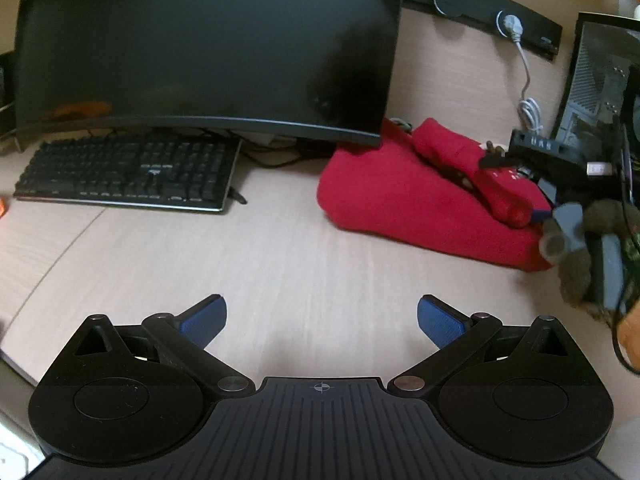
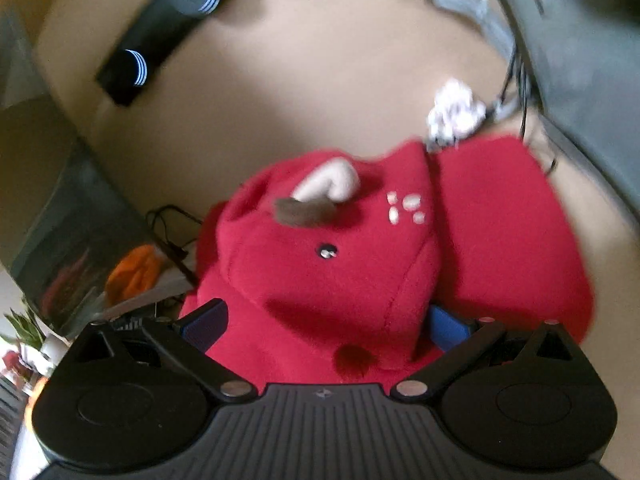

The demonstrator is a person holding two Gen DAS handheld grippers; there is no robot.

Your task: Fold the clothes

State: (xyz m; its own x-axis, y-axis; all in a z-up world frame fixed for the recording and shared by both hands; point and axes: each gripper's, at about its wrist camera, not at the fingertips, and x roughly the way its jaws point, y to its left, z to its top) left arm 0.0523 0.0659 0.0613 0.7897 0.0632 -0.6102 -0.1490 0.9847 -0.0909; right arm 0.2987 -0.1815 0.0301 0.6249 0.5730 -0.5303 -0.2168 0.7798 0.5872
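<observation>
On the pale wood tabletop, right of the monitor and keyboard, lies the red garment. The left gripper hovers released over bare wood; the right gripper stands spread around a raised fold of it.

Your left wrist camera looks forward past the left gripper, well back from the red garment lying ahead and right of its fingers. Your right wrist camera sits close above that garment, between the right gripper fingers. Both views share it and the desk.
</observation>
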